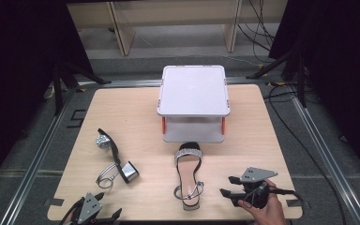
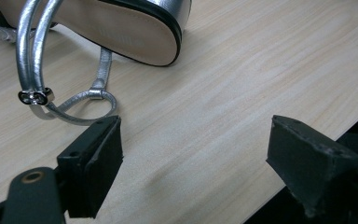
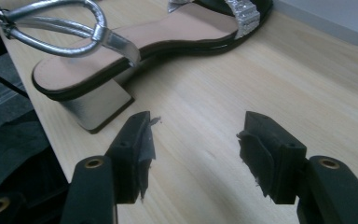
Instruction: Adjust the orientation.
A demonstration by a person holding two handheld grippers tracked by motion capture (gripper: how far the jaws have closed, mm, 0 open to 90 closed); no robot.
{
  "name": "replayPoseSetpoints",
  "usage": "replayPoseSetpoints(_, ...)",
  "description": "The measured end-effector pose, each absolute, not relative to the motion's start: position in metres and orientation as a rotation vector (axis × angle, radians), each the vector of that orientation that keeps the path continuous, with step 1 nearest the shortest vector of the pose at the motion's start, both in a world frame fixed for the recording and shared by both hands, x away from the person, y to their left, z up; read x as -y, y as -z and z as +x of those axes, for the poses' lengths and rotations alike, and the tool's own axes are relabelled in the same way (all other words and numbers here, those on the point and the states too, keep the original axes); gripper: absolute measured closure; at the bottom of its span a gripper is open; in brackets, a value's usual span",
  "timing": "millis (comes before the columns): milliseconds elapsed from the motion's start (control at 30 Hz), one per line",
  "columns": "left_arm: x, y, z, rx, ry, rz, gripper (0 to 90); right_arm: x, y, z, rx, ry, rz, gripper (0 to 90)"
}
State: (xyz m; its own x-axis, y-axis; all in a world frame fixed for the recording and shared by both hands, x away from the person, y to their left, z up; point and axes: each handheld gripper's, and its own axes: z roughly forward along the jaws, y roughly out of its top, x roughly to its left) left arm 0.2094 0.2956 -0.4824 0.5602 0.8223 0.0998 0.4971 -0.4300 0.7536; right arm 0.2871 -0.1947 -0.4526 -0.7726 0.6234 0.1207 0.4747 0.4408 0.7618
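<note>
Right gripper (image 1: 228, 185): jaws parted wide, nothing held between them; seen in the right gripper view (image 3: 196, 140) low over bare wood, aimed at the block heel of the upright sandal (image 3: 135, 51). Pads not touching the shoe; the heel is just ahead and to the left of the jaws. The gripper is carried by a hand (image 1: 265, 212) at the near right edge of the table (image 1: 122, 103).

Left gripper (image 1: 104, 214): jaws also spread wide and empty, seen in the left gripper view (image 2: 193, 154) close above the table's near edge. One pad sits right next to the silver ankle strap loop (image 2: 81, 109) of the tipped-over sandal (image 1: 115, 161); contact cannot be told. That sandal lies on its side, sole showing, at the near left.

The upright sandal (image 1: 189, 176) stands at the near centre, toe toward the two-tier white shelf (image 1: 194, 91) at the back middle, which is seen bare on top.

Step judged: approach before a pick, no shoe gripped yet. Next move is judged to call for the right jaws to be pushed forward around the heel or strap and closed, then the shoe lifted, presumably toward the shelf. The fallen sandal would need to be grasped by the sole edge or strap and righted.
</note>
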Motion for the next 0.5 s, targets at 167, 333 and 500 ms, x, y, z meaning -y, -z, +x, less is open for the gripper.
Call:
replayPoseSetpoints(167,-0.295,0.483,0.209,-1.055,-0.615,2.100,17.6,0.197,0.450,0.286,-2.482,-1.244,1.000,37.3)
replayPoseSetpoints(333,-0.295,0.483,0.209,-1.058,-0.609,2.104,17.6,0.193,0.453,0.286,-2.506,-1.247,0.994,33.6)
replayPoseSetpoints(500,-0.295,0.483,0.210,-1.056,-0.618,2.103,17.6,0.176,0.452,0.283,-2.537,-1.207,0.902,36.7)
